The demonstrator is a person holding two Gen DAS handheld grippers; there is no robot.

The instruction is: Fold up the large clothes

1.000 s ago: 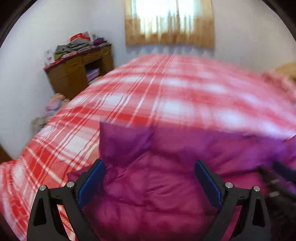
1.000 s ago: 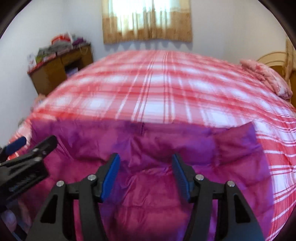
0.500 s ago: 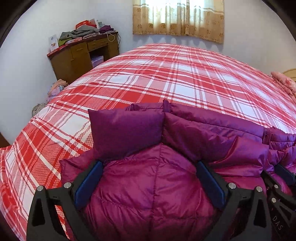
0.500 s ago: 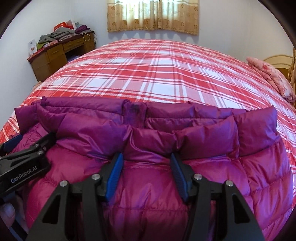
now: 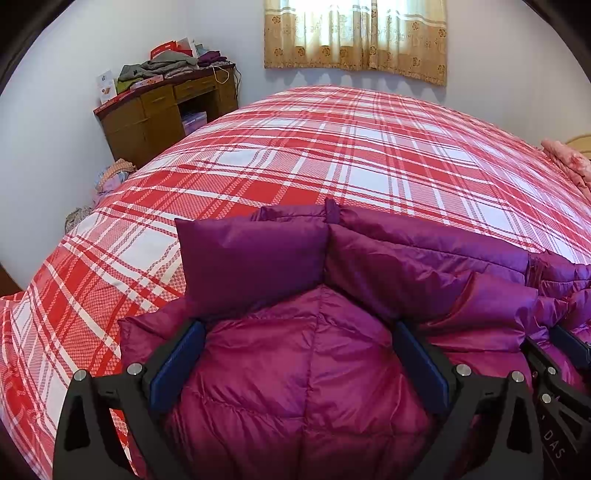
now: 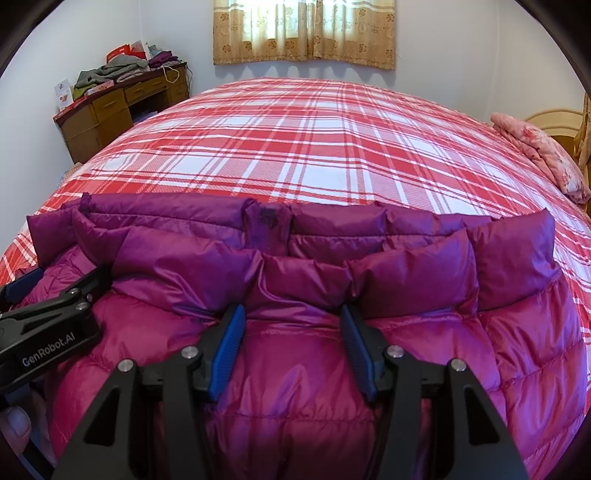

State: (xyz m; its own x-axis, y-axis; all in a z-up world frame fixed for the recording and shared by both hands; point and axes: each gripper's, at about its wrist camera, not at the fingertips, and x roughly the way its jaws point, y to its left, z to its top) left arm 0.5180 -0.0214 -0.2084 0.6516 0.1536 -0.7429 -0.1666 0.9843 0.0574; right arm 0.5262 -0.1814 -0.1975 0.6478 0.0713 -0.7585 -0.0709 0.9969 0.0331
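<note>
A magenta puffer jacket (image 5: 295, 362) lies on the red plaid bed, its purple collar edge folded along the far side; it also shows in the right wrist view (image 6: 406, 350). My left gripper (image 5: 295, 350) is open, its jaws wide apart over the jacket's left part, holding nothing. My right gripper (image 6: 291, 339) is open over the jacket's middle, just below the collar (image 6: 266, 225). The left gripper's body (image 6: 55, 332) shows at the left edge of the right wrist view.
The red and white plaid bedspread (image 6: 314, 140) stretches far ahead. A wooden desk (image 5: 162, 110) piled with clothes stands at the back left wall. A pink folded blanket (image 6: 539, 151) lies at the bed's right edge. A curtained window (image 6: 303, 33) is behind.
Both grippers dropped lower and steadied over the jacket. The jacket settled flat with its collar edge folded up. The jaws stayed open.
</note>
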